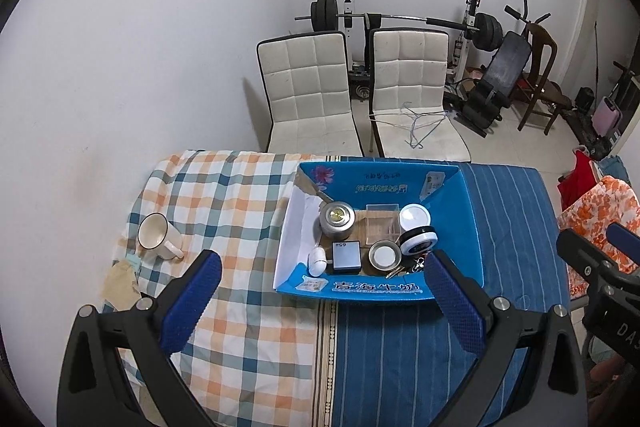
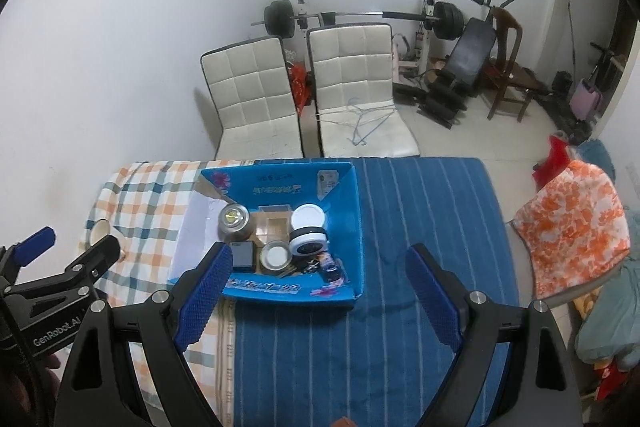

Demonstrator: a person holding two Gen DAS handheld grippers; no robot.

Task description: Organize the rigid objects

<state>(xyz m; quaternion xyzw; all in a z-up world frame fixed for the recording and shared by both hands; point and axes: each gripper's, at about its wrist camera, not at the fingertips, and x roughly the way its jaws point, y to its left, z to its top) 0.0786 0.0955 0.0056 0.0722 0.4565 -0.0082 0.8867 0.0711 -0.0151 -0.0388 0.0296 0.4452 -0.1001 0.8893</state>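
Clearly, from the left wrist view, the left gripper (image 1: pixel 322 287) hangs above the worktop (image 1: pixel 400 367) with its jaws spread wide and nothing between them. Ahead of it sits a blue cardboard box (image 1: pixel 466 227), open at the top, already packed with small hard things: a round metal tin (image 1: pixel 337 220), a clear plastic case (image 1: pixel 380 227), a white-lidded jar (image 1: pixel 415 217), a round clock-like gadget (image 1: pixel 419 243), a dark charger block (image 1: pixel 346 258), a shallow metal lid (image 1: pixel 385 254), a white earbud case (image 1: pixel 317 261) and some keys (image 1: pixel 416 264). One cream mug (image 1: pixel 158 237) lies on its side on the checked cloth (image 1: pixel 240 211), well apart from the box, beside some crumpled paper (image 1: pixel 120 283). It looks like the one piece left out. Being glazed ceramic, it is likely stiff, fairly heavy, slippery and breakable, so the handle or the rim wall seems the safest hold.

From the right wrist view, the right gripper (image 2: pixel 320 291) also stands wide and empty, over the striped blue cloth (image 2: pixel 420 227) near the box's front wall. The same box (image 2: pixel 358 211) shows its load tightly grouped, with a small blue-and-white item (image 2: pixel 332 265) in the near corner. The mug (image 2: pixel 100 229) peeks out behind the left gripper's finger at the far left edge.
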